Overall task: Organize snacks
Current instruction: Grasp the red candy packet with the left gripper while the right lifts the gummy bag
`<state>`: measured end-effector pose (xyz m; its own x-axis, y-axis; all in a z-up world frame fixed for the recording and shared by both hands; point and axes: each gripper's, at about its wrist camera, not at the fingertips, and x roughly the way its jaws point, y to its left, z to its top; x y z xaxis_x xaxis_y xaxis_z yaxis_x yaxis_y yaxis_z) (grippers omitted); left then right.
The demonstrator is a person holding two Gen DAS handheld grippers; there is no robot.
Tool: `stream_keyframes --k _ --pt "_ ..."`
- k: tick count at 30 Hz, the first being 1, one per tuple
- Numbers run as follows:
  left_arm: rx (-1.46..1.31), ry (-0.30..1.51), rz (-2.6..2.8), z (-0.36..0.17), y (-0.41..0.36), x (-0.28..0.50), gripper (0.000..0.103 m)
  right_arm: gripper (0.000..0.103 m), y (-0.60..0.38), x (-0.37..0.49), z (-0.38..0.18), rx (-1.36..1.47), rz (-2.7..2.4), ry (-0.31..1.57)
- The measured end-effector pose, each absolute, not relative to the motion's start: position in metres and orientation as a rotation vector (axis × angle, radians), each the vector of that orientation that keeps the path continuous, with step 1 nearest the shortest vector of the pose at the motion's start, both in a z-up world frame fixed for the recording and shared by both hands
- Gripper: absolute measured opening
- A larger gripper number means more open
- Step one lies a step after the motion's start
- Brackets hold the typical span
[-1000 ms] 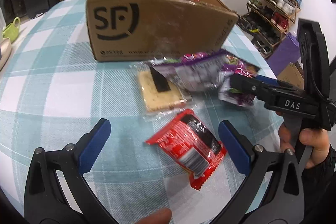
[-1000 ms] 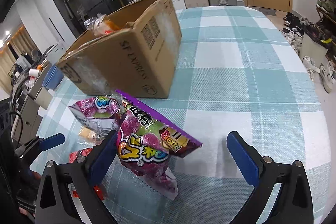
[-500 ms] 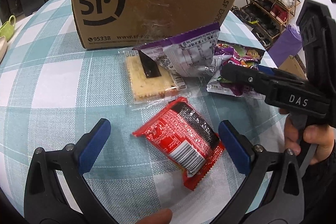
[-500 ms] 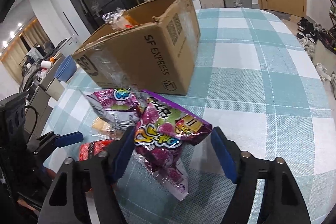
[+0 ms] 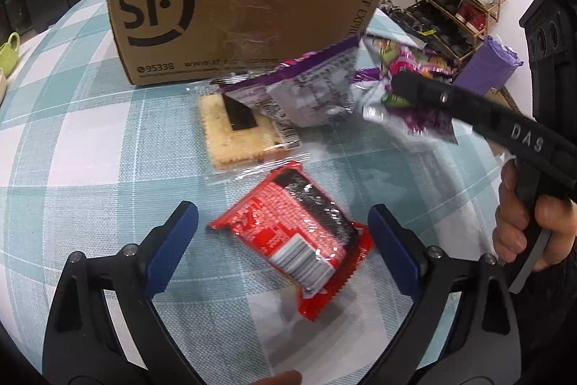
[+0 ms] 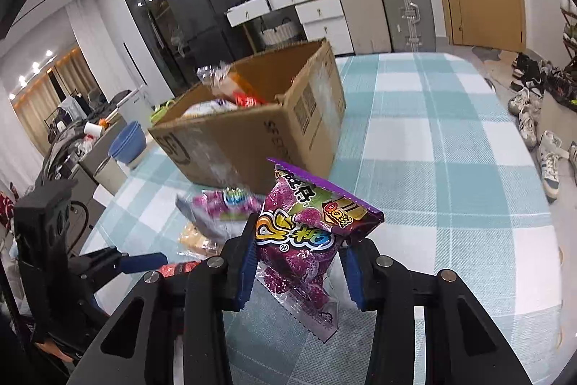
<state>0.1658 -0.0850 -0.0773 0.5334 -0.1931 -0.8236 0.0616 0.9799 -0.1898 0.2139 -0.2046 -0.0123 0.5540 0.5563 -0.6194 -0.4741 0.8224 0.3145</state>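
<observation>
My right gripper (image 6: 297,262) has just closed on the purple gummy bag (image 6: 306,230), lifted clear of the checked tablecloth (image 6: 450,168) near the cardboard box (image 6: 259,136). My left gripper (image 5: 285,240), jaws closing slightly but spread, straddles the red snack packet (image 5: 295,233) without touching.

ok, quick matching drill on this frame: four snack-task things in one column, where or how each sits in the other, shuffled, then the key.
Things
1. red packet
2. purple candy bag
3. cracker pack
4. cardboard box

States
A. stands open on the checked tablecloth, snacks inside
B. clamped in the right gripper, lifted off the table
C. lies flat between the open fingers of the left gripper
D. flat on the table, partly under a second purple bag

Pairs: 1-C, 2-B, 3-D, 4-A
</observation>
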Motion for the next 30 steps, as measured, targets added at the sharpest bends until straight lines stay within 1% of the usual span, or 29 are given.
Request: stream_keyframes --k 2,4,6,8,10,12,13,15,17,25,30 --pt "-0.135 0.991 -0.162 -0.075 -0.089 0.165 0.095 0.041 -0.209 0.214 -0.008 0.125 0.596 0.753" --pt "-0.12 0.99 -0.169 -0.073 -0.095 0.164 0.091 0.041 -0.212 0.213 -0.005 0.132 0.593 0.74" --pt "-0.103 0.997 -0.164 -0.073 -0.102 0.161 0.082 0.041 -0.213 0.211 -0.002 0.126 0.589 0.727" --pt "-0.098 0.994 -0.163 -0.074 -0.106 0.16 0.081 0.041 -0.213 0.21 0.001 0.121 0.589 0.72" --pt "-0.101 0.989 -0.174 -0.074 -0.108 0.158 0.077 0.041 -0.212 0.208 0.002 0.124 0.592 0.716" --pt "-0.118 0.982 -0.192 -0.073 -0.109 0.157 0.066 0.041 -0.213 0.208 0.003 0.127 0.595 0.716" --pt "-0.122 0.979 -0.199 -0.072 -0.111 0.156 0.063 0.041 -0.213 0.207 0.003 0.127 0.596 0.714" --pt "-0.112 0.965 -0.198 -0.069 -0.114 0.153 0.051 0.041 -0.215 0.205 0.005 0.129 0.597 0.706" --pt "-0.109 0.96 -0.204 -0.068 -0.117 0.151 0.048 0.041 -0.215 0.204 0.007 0.134 0.594 0.698" --pt "-0.09 0.924 -0.221 -0.054 -0.128 0.141 0.046 0.041 -0.215 0.2 0.013 0.135 0.593 0.676" --pt "-0.095 0.884 -0.217 -0.037 -0.114 0.13 0.046 0.041 -0.214 0.194 0.019 0.134 0.602 0.648"
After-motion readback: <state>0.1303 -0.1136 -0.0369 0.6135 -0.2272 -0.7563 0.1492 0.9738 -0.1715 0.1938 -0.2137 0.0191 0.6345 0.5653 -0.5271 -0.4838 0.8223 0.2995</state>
